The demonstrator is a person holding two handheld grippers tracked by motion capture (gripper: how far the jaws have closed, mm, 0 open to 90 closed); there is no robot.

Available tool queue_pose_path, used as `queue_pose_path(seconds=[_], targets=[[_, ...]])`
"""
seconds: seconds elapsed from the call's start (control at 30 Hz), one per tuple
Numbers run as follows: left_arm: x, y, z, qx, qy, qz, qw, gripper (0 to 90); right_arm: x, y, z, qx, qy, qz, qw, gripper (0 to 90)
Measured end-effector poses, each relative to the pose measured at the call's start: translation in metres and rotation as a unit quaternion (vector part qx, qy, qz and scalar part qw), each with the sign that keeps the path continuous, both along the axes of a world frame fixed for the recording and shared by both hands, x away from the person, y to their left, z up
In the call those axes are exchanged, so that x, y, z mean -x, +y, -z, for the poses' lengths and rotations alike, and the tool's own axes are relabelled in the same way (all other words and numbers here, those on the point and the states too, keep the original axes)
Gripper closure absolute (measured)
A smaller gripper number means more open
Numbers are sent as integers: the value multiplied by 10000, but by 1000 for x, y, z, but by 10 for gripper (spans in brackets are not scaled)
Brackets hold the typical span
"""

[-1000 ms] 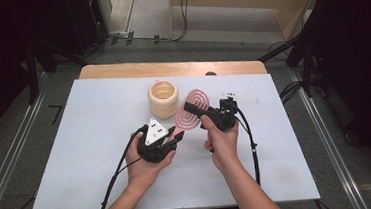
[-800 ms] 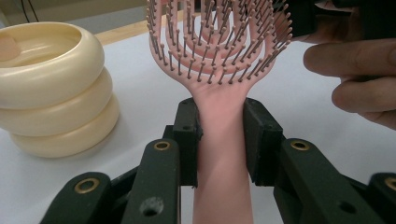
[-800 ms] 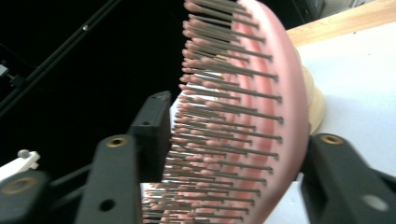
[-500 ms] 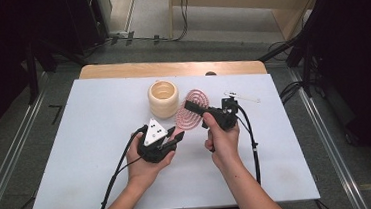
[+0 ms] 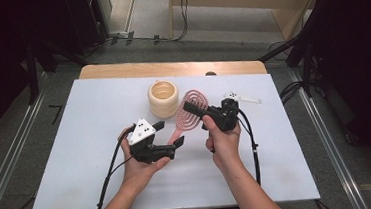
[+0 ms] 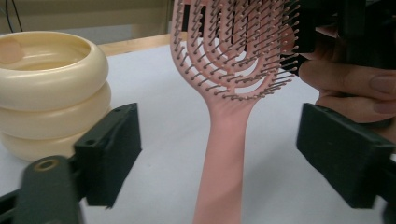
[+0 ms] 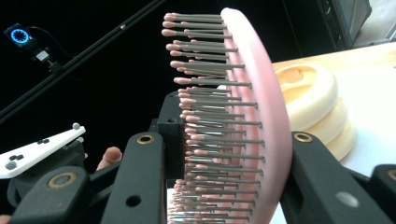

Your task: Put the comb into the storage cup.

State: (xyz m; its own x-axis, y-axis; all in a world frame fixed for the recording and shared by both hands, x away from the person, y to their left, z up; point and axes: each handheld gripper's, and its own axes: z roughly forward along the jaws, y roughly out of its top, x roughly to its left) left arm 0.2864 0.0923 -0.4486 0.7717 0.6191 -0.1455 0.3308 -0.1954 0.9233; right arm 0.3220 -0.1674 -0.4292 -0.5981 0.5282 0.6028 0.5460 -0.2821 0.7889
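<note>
Pink hairbrush point(image 5: 190, 110) lifted above white table point(image 5: 76, 143), beside cream holder point(image 5: 163, 97). My right gripper point(image 5: 194, 107) clamps brush head. My left gripper point(image 5: 168, 134) has just opened, jaws wide either side of handle, not touching.

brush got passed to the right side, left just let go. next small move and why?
Probably draw the left gripper back off the handle. Its jaws have just been opening and stand apart either side of the pink hairbrush without touching it, while the right gripper is clamped across the brush head. Once clear, the right can carry the brush, perhaps toward the cream cup.
</note>
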Motion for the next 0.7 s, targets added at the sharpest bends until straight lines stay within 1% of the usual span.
queue_pose_path(seconds=[0.03,0.07,0.1,0.13,0.17,0.2,0.23,0.27,0.3,0.37,0.43,0.53,0.7], targets=[[0,3,1,64,26,-6,10000,6,1,0,0,-10,-17,11,10000,620],[0,7,2,139,5,17,9999,0,1,0,-1,10,-62,18,10000,620],[1,10,3,199,-25,-20,9998,0,1,0,-1,29,-108,16,9999,620],[2,13,3,222,-47,-92,9997,0,2,0,-2,34,-118,6,9999,620],[1,16,4,257,-31,-71,9996,0,2,0,-2,63,-139,6,9999,620],[1,18,4,258,8,-66,9996,0,3,1,-4,130,-231,-10,9996,620],[1,20,5,238,16,-122,9996,0,3,1,-4,130,-231,-10,9996,620],[0,22,5,232,23,-86,9997,0,4,1,-5,169,-292,-7,9994,620],[1,25,6,212,19,-109,9997,0,4,2,-6,185,-312,-13,9993,620],[2,29,7,186,-30,-85,9998,0,5,2,-7,211,-408,-29,9989,621],[3,35,7,135,-93,-140,9998,0,5,2,-9,192,-482,-32,9986,621],[5,42,8,183,-145,-168,9996,0,5,2,-10,191,-481,-21,9987,621],[9,55,8,148,-285,-198,9993,0,5,3,-11,208,-519,-34,9984,621]])
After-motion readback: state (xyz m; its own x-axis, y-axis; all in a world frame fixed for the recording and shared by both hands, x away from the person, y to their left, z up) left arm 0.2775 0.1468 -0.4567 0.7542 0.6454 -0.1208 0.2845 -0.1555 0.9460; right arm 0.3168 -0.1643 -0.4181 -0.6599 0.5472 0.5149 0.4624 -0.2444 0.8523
